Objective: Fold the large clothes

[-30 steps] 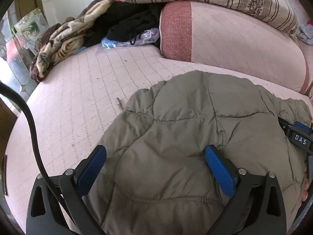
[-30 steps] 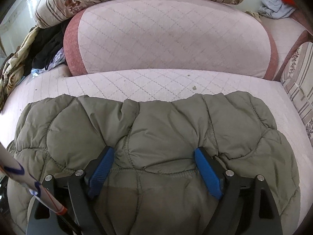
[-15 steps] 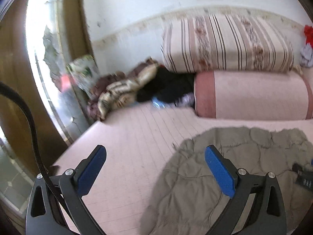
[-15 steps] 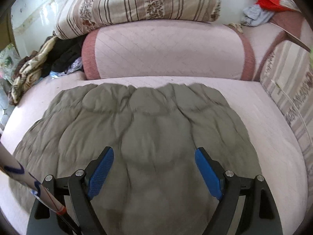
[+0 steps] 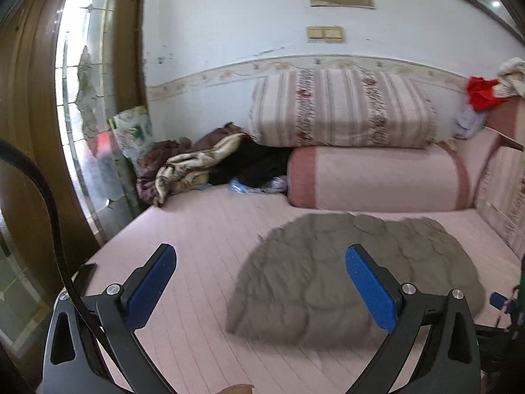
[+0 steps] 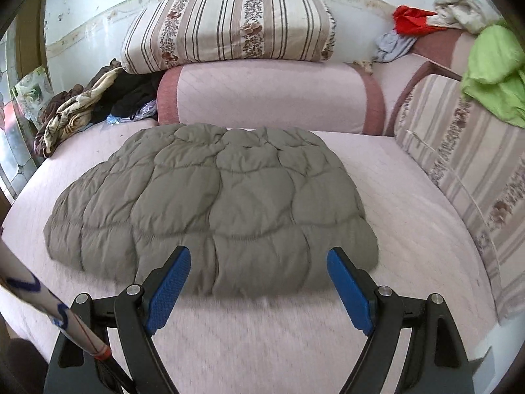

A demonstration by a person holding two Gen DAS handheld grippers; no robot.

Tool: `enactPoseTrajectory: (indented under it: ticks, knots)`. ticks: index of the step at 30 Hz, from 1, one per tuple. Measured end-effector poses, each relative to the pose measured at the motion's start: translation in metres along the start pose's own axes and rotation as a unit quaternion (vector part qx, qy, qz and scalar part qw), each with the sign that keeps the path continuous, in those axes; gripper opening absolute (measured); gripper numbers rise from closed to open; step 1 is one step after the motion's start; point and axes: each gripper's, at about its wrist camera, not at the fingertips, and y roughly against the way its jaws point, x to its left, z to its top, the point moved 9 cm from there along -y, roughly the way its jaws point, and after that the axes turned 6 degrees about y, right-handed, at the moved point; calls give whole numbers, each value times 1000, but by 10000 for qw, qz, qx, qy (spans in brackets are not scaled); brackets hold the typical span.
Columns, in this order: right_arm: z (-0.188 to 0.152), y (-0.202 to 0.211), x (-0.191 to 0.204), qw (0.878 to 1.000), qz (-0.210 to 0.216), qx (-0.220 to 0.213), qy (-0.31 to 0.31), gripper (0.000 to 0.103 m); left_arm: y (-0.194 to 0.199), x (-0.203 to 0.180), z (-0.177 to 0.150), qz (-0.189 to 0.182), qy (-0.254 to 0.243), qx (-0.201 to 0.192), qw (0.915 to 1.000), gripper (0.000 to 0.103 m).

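A folded grey-green quilted jacket point(image 6: 213, 210) lies flat on the pink bed point(image 6: 410, 197), in front of the pink bolster point(image 6: 269, 98). Left gripper point(image 5: 259, 289) and right gripper point(image 6: 257, 287) hover nearby, jaws spread wide, holding nothing.

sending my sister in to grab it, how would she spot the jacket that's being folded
Start at the pink bed under the wall with the striped bedding roll. The jacket lies flat mid-mattress, in front of the pink bolster. It is the only olive-grey puffy quilted piece; the other clothes are bunched in the corners.
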Motion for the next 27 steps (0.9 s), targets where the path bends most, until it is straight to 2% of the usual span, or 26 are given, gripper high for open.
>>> enactPoseTrajectory:
  ticks: [7,11,16,27]
  knots:
    - [-27,25,-6,9997,-192,91,-132,88,26,0,-35,-299,173,494,9982,103]
    - [-33,35,-1,9996,-271,36,21,89,30,4,-48,-255,172,669,9973,103]
    - [-38,42,10,9998,-174,31,63,89,37,8,-66,-233,156,877,9957,103]
    - [-50,52,27,9996,-159,51,235,89,43,10,-99,-531,227,1396,9885,103]
